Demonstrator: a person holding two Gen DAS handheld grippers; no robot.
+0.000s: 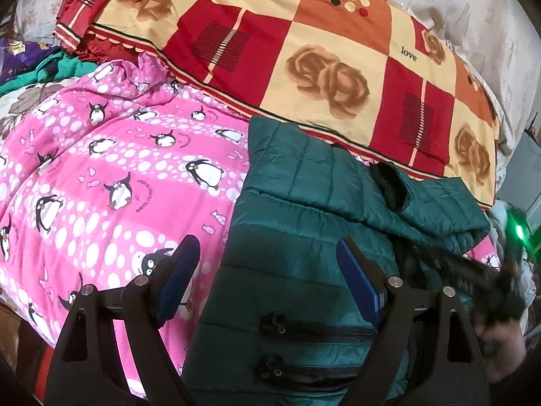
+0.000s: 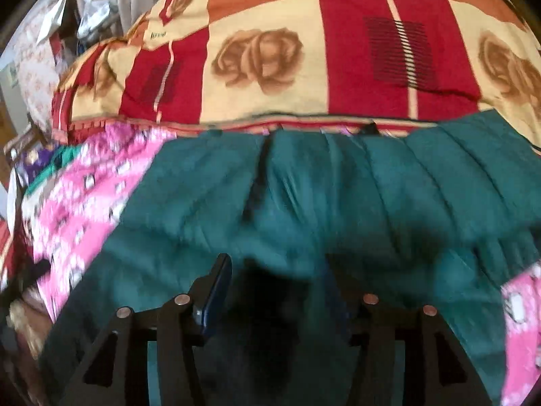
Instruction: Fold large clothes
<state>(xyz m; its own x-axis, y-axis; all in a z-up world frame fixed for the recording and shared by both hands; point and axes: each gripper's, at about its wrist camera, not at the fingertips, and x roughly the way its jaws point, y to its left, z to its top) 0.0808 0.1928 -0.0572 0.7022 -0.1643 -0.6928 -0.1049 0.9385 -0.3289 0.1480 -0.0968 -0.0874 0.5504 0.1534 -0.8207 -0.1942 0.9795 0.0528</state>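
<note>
A dark green quilted jacket point(image 1: 304, 237) lies on a pink penguin-print blanket point(image 1: 101, 176), one sleeve folded across its top and two zip pockets near me. My left gripper point(image 1: 267, 253) is open and empty, hovering over the jacket's left edge. In its view my right gripper point(image 1: 473, 270) is a blurred dark shape at the jacket's right side. The right wrist view is motion-blurred: the jacket point(image 2: 338, 196) fills the middle, and my right gripper point(image 2: 277, 280) has its jaws apart with dark fabric between them; whether it grips is unclear.
A folded red, cream and orange rose-print quilt point(image 1: 321, 50) lies behind the jacket, also in the right wrist view point(image 2: 304, 50). White patterned bedding point(image 1: 473, 10) lies beyond it. Green and purple clothes point(image 1: 33, 64) sit at the far left.
</note>
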